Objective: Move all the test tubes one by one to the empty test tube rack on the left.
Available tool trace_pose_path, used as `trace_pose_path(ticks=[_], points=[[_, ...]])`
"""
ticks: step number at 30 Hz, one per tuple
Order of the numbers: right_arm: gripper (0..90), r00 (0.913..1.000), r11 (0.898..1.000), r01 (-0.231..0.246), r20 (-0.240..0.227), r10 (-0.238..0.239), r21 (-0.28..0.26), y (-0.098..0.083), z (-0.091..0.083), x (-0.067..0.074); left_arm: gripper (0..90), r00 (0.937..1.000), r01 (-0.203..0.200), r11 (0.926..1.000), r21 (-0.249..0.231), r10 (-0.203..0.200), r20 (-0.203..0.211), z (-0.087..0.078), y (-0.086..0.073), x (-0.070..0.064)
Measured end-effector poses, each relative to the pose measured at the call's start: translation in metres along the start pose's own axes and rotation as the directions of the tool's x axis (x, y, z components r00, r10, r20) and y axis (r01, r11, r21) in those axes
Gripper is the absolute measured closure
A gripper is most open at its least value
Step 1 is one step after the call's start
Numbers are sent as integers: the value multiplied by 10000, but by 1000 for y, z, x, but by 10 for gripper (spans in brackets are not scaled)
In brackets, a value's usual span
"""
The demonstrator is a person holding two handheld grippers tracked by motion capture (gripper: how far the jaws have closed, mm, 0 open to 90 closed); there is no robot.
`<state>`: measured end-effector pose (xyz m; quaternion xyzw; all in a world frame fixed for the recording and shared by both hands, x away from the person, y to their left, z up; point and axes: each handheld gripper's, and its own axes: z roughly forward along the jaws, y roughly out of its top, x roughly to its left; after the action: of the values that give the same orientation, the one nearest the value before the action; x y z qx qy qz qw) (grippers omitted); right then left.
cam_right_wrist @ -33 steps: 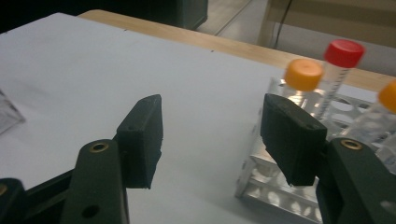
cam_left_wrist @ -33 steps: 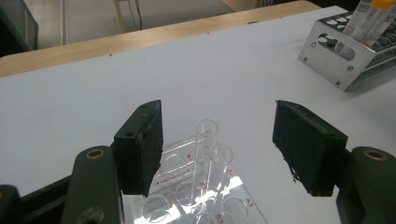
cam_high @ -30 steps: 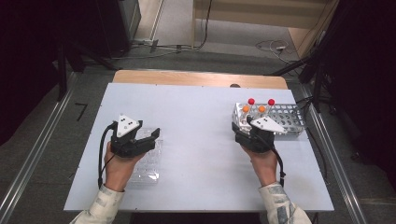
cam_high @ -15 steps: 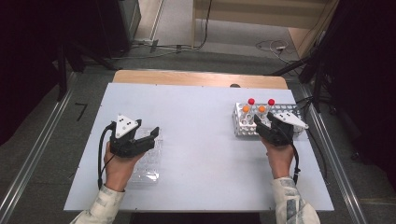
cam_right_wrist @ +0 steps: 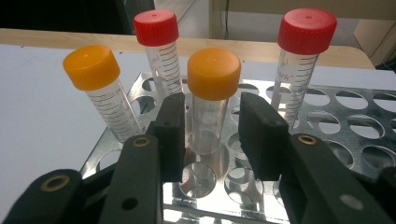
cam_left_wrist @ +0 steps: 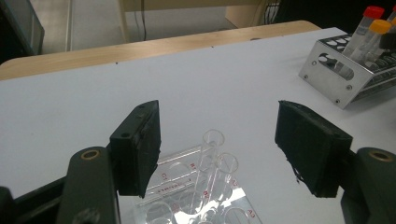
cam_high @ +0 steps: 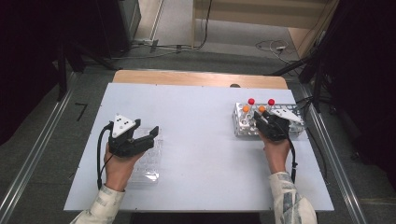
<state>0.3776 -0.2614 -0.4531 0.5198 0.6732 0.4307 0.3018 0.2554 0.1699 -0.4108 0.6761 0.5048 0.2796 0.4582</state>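
**Right claw closing around an orange-capped tube**

The right gripper (cam_right_wrist: 210, 135) has its jaws closing in, flanking the orange-capped tube (cam_right_wrist: 211, 100) in the metal rack (cam_right_wrist: 327, 140); contact unclear. Behind stand red-capped tubes (cam_right_wrist: 159, 51). The left gripper (cam_left_wrist: 219, 149) is spread above the clear plastic rack (cam_left_wrist: 187, 205).

Wide bare stretch of the table (cam_high: 201, 140) between both hands, nothing in the way from near edge to far edge. Right side crowded: metal rack (cam_high: 243, 127) near the right edge carries four capped tubes close together; the right gripper (cam_right_wrist: 212, 135) has been closing its jaws around the orange-capped tube (cam_right_wrist: 212, 98), a small gap each side. Left: clear rack (cam_left_wrist: 196, 196) with upright open tubes (cam_left_wrist: 211, 158) sits between the left gripper (cam_left_wrist: 229, 154)'s wide-apart jaws.
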Motion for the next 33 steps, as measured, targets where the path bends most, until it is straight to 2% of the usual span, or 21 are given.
trace_pose_path(ticks=[5,9,13,19,28,33], points=[[701,9999,9999,-112,-108,113,87,-1,3,0,319,10000,44,10000,-4,-44,49,0,0,0],[710,9999,9997,101,-58,-102,-217,4,-2,3,319,9999,105,9999,-30,-105,115,0,0,0],[710,10000,9968,68,-34,-71,-791,16,-17,3,318,9997,166,9999,-42,-165,165,-1,0,0],[710,9997,9863,102,-217,-139,-1645,33,-46,4,318,9994,264,9996,-119,-262,203,-3,0,-1],[710,9953,9863,570,-685,-683,-1546,32,-67,18,318,9982,387,9985,-393,-368,478,-12,0,-6],[710,9915,9833,717,-954,-886,-1673,32,-78,28,318,9981,285,9983,-508,-257,564,-17,1,-13]])
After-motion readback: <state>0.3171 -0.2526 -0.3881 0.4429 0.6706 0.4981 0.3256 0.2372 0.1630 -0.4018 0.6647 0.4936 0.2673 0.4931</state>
